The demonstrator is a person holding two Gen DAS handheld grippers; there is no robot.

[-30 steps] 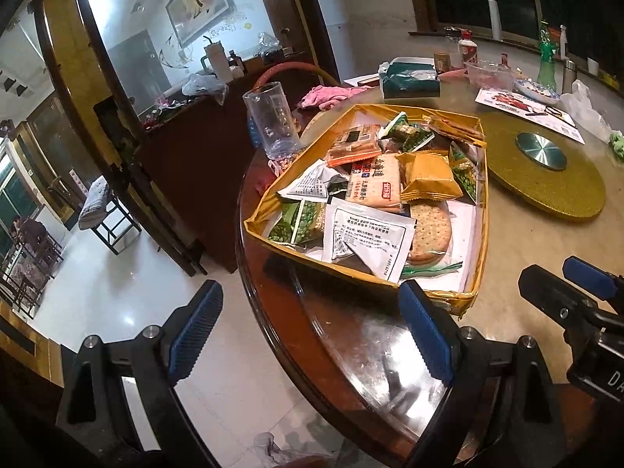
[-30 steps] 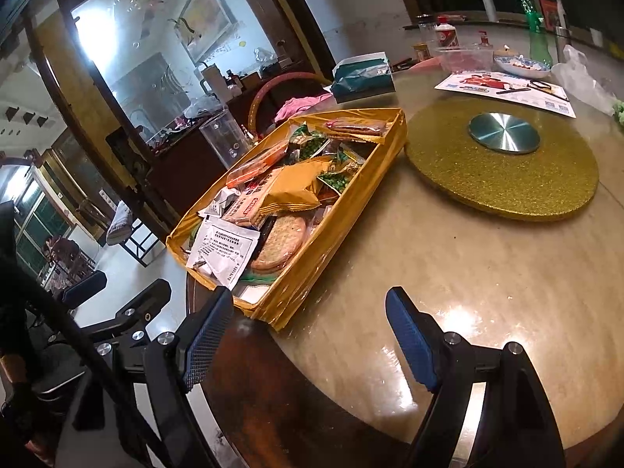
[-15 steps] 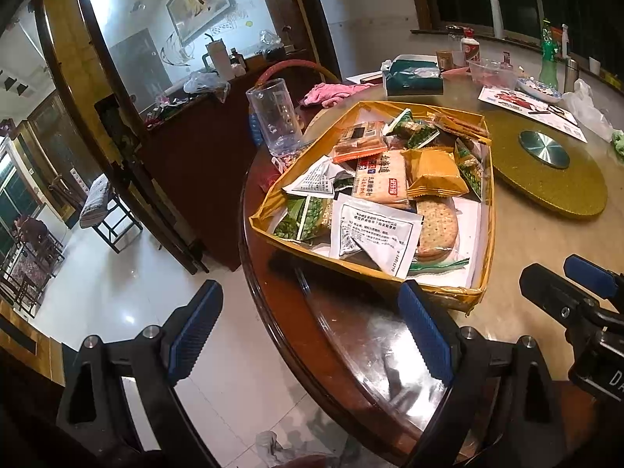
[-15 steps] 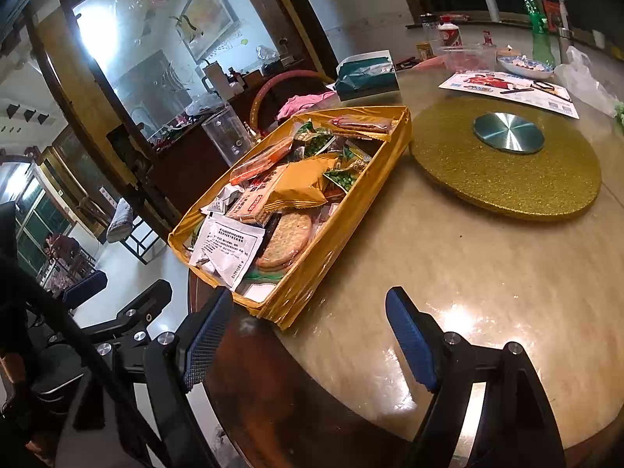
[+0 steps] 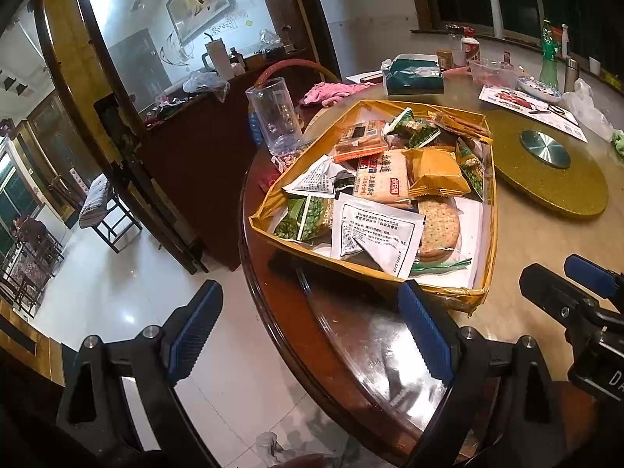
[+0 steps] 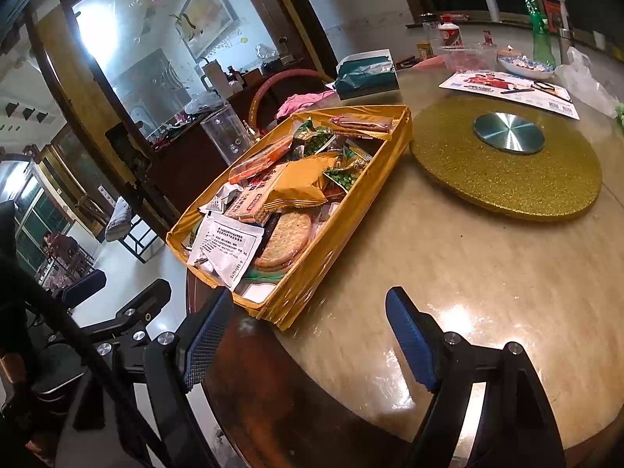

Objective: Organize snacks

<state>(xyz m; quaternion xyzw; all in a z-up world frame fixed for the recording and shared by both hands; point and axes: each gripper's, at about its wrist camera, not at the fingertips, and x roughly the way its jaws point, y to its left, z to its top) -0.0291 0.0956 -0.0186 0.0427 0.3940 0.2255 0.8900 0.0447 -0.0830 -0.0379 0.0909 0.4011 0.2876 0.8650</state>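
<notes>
On round table (image 5: 546,241), one gold tray (image 5: 489,195), two white sachets (image 5: 374,230).

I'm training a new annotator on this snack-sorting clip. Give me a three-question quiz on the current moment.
1. True or false: the left gripper is shut on a snack.
2. Multiple choice: the round cracker in the yellow tray lies
A) on the gold turntable
B) at the tray's near end, beside the white printed packet
C) inside the clear plastic cup
3. Fill in: the right gripper hangs over the ____ edge, near the tray's closest corner.

Key:
1. False; both grippers are open and hold nothing.
2. B. The gold turntable is bare apart from its metal hub; the clear plastic cup stands outside the tray.
3. Table.
</notes>
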